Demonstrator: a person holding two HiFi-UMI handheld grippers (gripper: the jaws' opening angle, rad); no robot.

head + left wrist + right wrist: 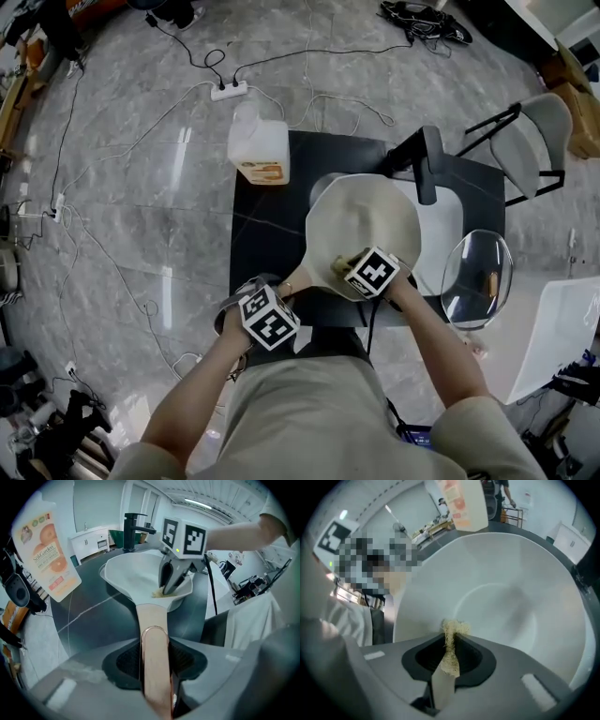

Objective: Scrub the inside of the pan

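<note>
A cream-white pan (361,225) sits over the sink on the dark counter, its pale wooden handle (153,634) pointing toward me. My left gripper (154,663) is shut on that handle, and it shows at the lower left (267,314) in the head view. My right gripper (449,656) is shut on a straw-coloured scrubbing pad (451,641), whose frayed tip rests on the pan's near inner wall (497,597). From the left gripper view the right gripper (172,581) reaches down into the pan's near rim with the pad under it.
A jug with an orange label (258,145) stands on the counter's far left corner. A black faucet (427,159) rises behind the pan. A glass lid (476,279) lies at the right, and cables with a power strip (229,90) run over the floor.
</note>
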